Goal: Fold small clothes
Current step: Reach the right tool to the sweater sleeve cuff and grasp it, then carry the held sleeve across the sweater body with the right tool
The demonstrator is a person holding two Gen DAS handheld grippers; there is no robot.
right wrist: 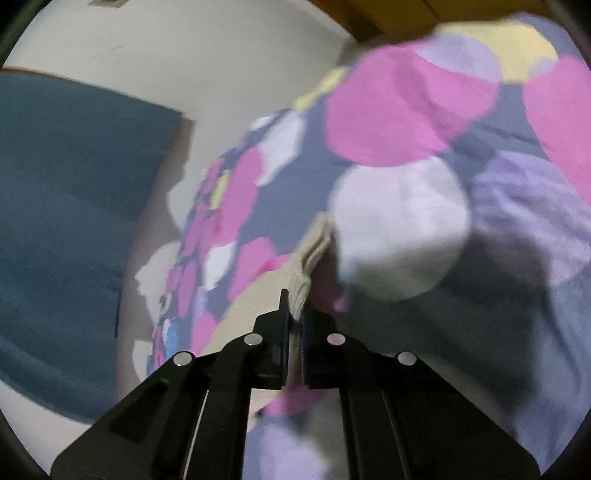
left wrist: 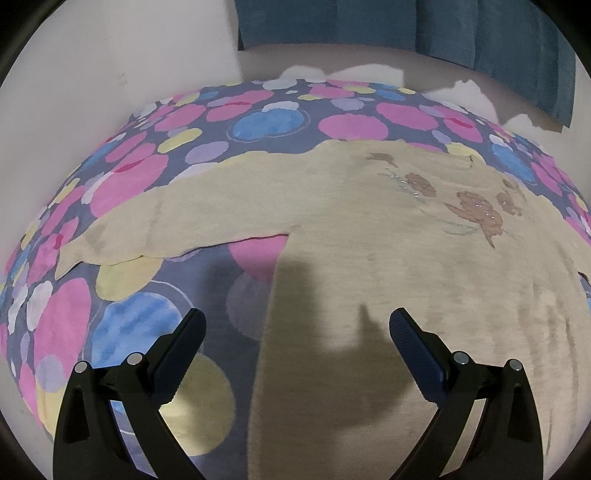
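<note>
A beige long-sleeved top [left wrist: 369, 229] with a brown printed pattern lies spread flat on a bedsheet [left wrist: 140, 173] covered in pink, blue and yellow blobs. One sleeve stretches to the left. My left gripper [left wrist: 297, 325] hovers open above the top's lower left edge, nothing between its fingers. In the right wrist view my right gripper [right wrist: 294, 317] is shut on the ribbed cuff end of the beige top [right wrist: 308, 258], which sticks out past the fingertips and is bunched upward. The view there is blurred.
A white wall [left wrist: 110, 55] stands behind the bed at the left. Blue curtains [left wrist: 443, 33] hang at the back, and show again as blue curtains [right wrist: 66, 206] on the left of the right wrist view. White cloth [left wrist: 465, 92] lies beyond the sheet's far edge.
</note>
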